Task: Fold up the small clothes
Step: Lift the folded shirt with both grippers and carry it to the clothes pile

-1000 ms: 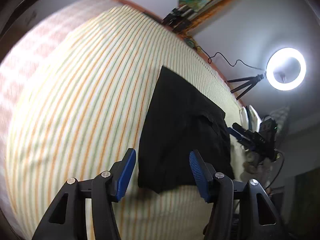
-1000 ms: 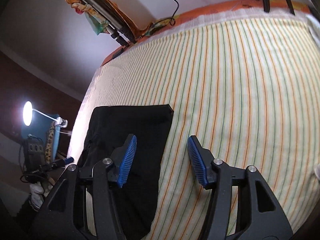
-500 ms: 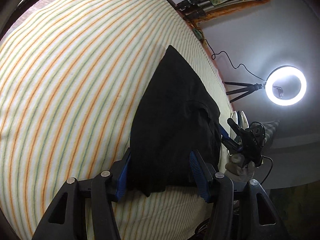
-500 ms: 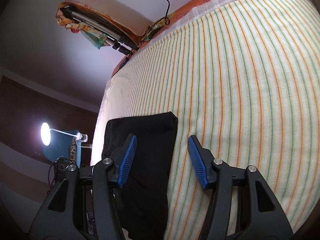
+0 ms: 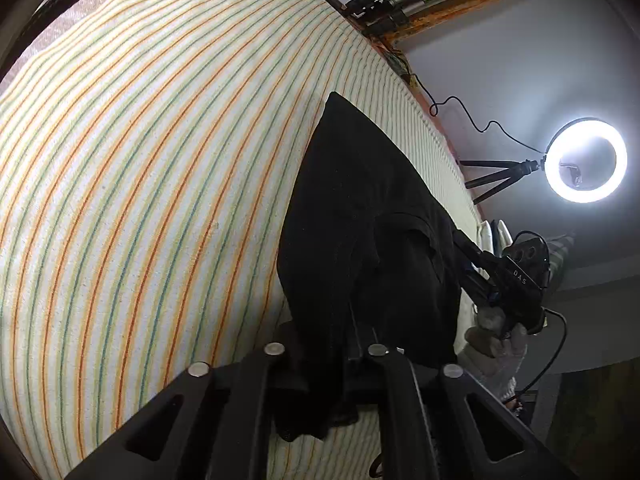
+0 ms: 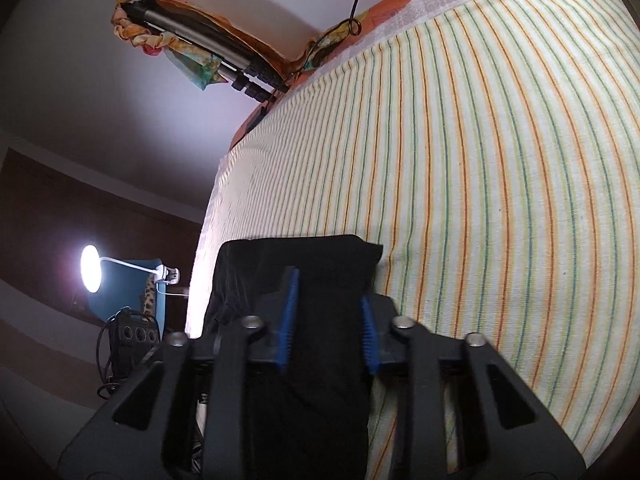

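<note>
Left gripper [image 5: 324,354] clamps the black garment [image 5: 360,216]; right gripper [image 6: 328,320], half-closed, straddles its edge: pinch firmly, lift both together.

The letters "DAS" stand in white on the black handheld device [image 5: 520,280]; nothing else is legible.
</note>
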`<state>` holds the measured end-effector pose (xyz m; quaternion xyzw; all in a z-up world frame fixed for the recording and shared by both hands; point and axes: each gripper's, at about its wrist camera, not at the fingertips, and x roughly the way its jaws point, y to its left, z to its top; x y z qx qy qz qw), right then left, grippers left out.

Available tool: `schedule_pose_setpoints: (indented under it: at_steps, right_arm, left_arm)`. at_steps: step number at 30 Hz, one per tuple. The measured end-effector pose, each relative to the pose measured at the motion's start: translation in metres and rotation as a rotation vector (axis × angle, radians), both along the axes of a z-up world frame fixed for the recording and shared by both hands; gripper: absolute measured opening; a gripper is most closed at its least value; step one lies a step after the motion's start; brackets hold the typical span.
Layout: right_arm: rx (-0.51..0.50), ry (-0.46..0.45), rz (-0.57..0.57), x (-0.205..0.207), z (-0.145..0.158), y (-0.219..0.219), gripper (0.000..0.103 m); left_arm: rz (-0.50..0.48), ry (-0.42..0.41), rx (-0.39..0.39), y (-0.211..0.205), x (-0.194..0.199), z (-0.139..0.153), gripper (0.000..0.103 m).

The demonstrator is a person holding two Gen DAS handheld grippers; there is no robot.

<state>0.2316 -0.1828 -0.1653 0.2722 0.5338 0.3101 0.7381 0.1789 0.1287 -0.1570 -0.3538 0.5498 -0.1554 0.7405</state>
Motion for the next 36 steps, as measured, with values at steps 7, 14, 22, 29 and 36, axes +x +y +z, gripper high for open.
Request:
schedule_pose_setpoints:
  at_steps: [7,14,22,29,36]
  right_arm:
    - [-0.049,-0.103,0.021,-0.006,0.032,0.009,0.006]
    - [-0.116,-0.16,0.055,-0.018,0.058,0.015,0.006]
    - [-0.124,-0.193,0.038,-0.024,0.083,-0.001,0.006]
    - [-0.145,-0.229,-0.003,-0.029,0.106,-0.036,0.006]
    - [-0.176,-0.254,-0.07,-0.033,0.129,-0.088,0.006]
  left_arm:
    - [-0.072,-0.134,0.159,-0.024,-0.007,0.03,0.002]
    - [-0.122,-0.222,0.193,-0.05,-0.01,0.054,0.002]
    - [-0.152,-0.277,0.163,-0.082,-0.003,0.077,0.002]
    - [-0.192,-0.297,0.135,-0.112,0.006,0.088,0.002]
    - [-0.258,-0.322,0.097,-0.155,0.018,0.095,0.002]
